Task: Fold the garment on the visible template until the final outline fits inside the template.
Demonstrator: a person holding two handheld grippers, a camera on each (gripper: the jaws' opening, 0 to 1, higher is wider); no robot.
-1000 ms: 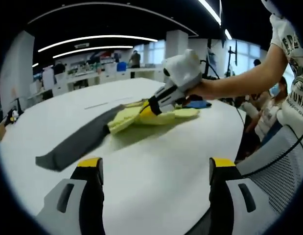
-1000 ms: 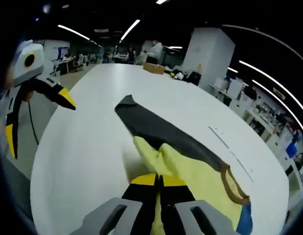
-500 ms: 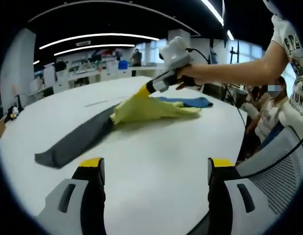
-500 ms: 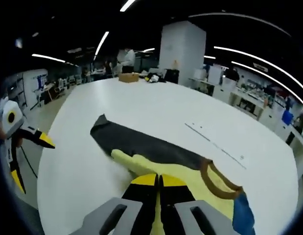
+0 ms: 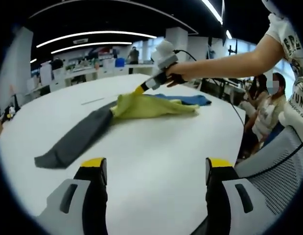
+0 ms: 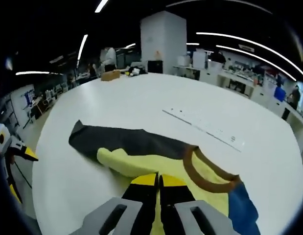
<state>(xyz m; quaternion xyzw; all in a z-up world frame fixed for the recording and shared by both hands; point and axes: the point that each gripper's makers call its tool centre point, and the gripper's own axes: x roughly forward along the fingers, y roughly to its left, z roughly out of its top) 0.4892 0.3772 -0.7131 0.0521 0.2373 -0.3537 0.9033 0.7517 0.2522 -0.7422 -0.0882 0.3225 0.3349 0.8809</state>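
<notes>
The garment lies on the white table (image 5: 156, 142): a grey sleeve (image 5: 73, 139), a yellow body (image 5: 149, 105) and a blue part (image 5: 188, 99). My right gripper (image 5: 140, 90) is shut on the yellow cloth's far edge and holds it slightly raised. In the right gripper view its jaws (image 6: 158, 180) are pressed together on the yellow fabric (image 6: 127, 164), with the brown collar (image 6: 207, 171), grey sleeve (image 6: 122, 141) and blue part (image 6: 242, 210) around them. My left gripper (image 5: 156, 166) hovers open over bare table, well short of the garment. A faint marked line (image 6: 205, 128) runs beyond the garment.
A mesh chair (image 5: 273, 156) stands at the table's right edge, and a seated person (image 5: 266, 110) is behind it. The left gripper (image 6: 11, 152) hangs beyond the table's left edge. Desks, boxes (image 6: 111, 75) and a pillar (image 6: 163, 36) lie farther back.
My right gripper has carried the yellow cloth up and farther across the table, drawing the garment out flatter. The left gripper has stayed where it was.
</notes>
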